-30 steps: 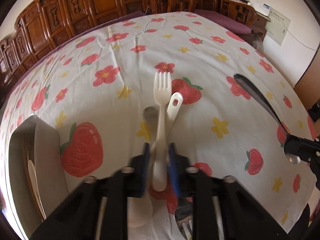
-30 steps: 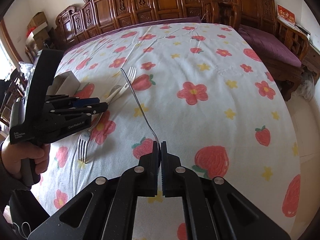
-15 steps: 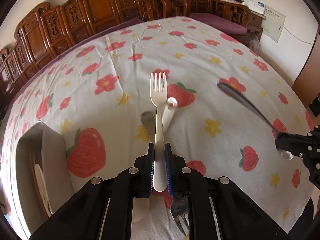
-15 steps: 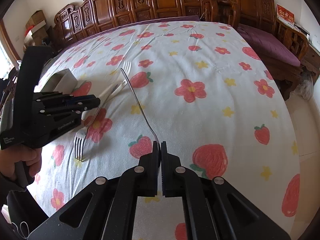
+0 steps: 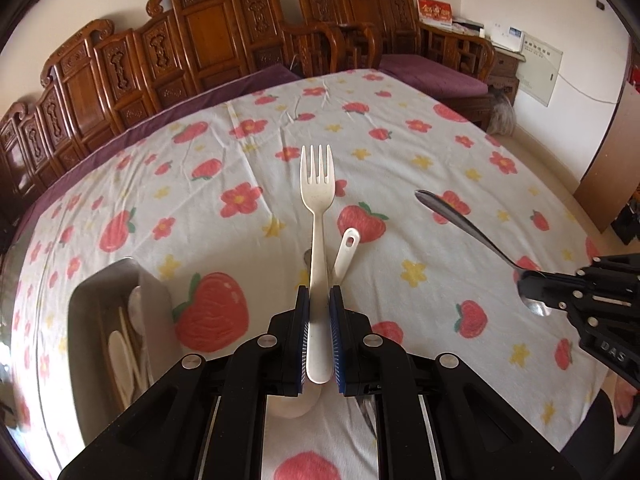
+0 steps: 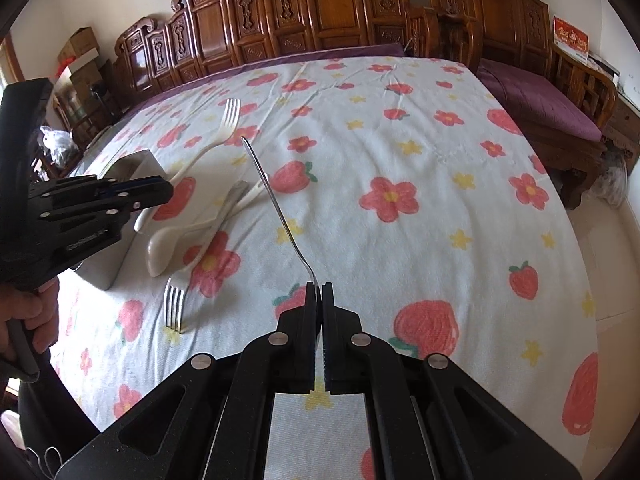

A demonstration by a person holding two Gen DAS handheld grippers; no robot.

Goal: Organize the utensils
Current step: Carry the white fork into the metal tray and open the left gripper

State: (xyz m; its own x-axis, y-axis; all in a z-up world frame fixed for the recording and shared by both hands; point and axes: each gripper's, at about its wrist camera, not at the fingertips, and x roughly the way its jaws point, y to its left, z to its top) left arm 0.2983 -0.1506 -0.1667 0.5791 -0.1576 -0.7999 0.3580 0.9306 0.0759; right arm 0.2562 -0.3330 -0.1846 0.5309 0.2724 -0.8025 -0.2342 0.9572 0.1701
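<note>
My left gripper [image 5: 319, 296] is shut on the handle of a white plastic fork [image 5: 317, 184], held above the table with its tines pointing away. The fork also shows in the right wrist view [image 6: 224, 128]. My right gripper [image 6: 320, 292] is shut on the bowl end of a metal spoon [image 6: 272, 196], its handle sticking forward and up. That spoon shows at the right of the left wrist view [image 5: 464, 224]. A white plastic spoon [image 6: 184, 236] and a metal fork [image 6: 176, 304] lie on the cloth below the left gripper [image 6: 160, 192].
A metal utensil box [image 5: 100, 320] at the left holds white utensils and chopsticks; it also shows in the right wrist view [image 6: 132, 164]. The table wears a strawberry and flower cloth [image 6: 400, 160]. Carved wooden chairs [image 5: 208, 40] line the far edge.
The left gripper has closed on the white fork and lifted it off the cloth. The right gripper holds the metal spoon as before and has risen slightly.
</note>
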